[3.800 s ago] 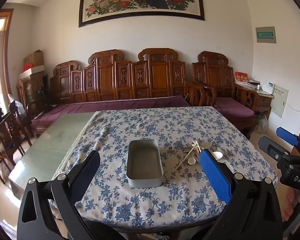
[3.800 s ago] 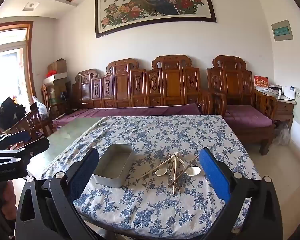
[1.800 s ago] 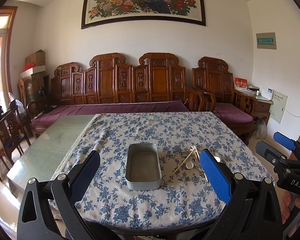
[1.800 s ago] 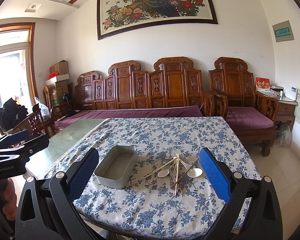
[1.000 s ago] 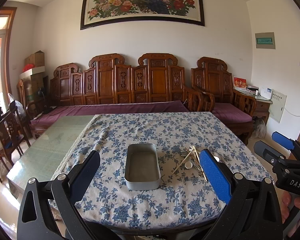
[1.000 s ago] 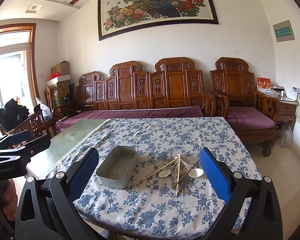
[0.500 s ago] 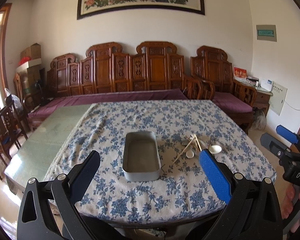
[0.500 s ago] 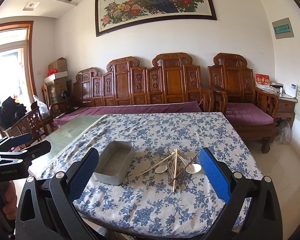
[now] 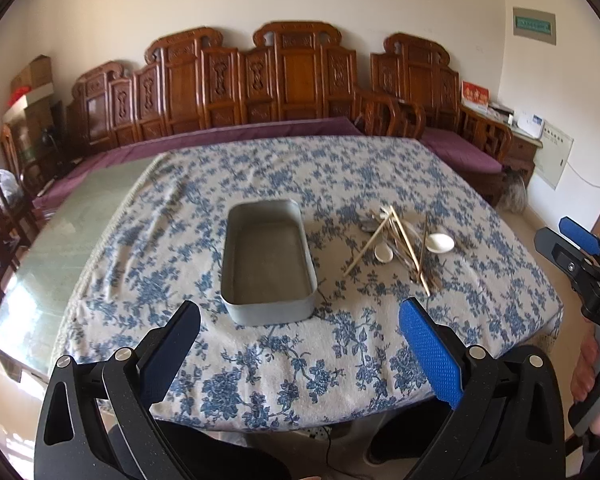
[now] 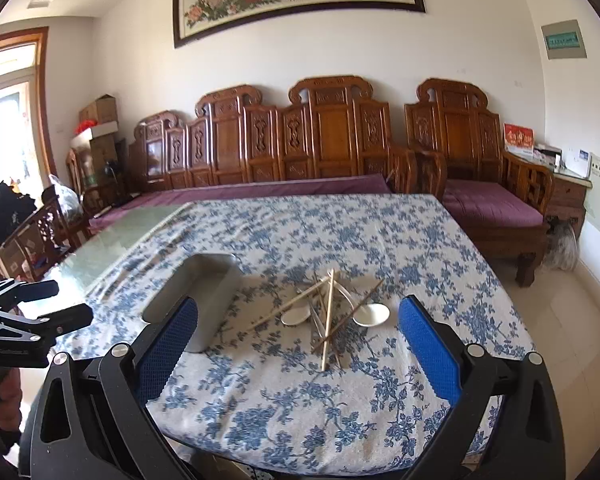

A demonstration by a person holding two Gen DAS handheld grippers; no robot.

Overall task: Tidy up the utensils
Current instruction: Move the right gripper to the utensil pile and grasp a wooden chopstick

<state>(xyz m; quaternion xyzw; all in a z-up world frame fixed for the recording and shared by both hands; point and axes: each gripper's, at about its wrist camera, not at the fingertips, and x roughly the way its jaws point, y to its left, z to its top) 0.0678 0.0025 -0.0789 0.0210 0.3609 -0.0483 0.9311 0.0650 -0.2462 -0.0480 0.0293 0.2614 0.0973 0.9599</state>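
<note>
1 metal tin (image 9: pixel 268 258) | 2 white spoons (image 10: pixel 370 315) seen, chopsticks (image 10: pixel 329 308) piled uncounted | "DAS" read on right gripper (image 10: pixel 298 344) | left gripper (image 9: pixel 299 346) and right both spread, empty

One metal tin (image 9: pixel 268 256), two white spoons (image 10: pixel 370 314), and a heap of chopsticks (image 10: pixel 328 312) too tangled to count.

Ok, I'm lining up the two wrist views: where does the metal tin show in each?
Left wrist: the metal tin sits centre frame, lengthwise, empty, left of the chopstick and spoon pile.
Right wrist: the tin lies left of centre, partly behind the right gripper's left finger.
Shared landmark: the chopstick and spoon pile, to the tin's right in both.
</note>
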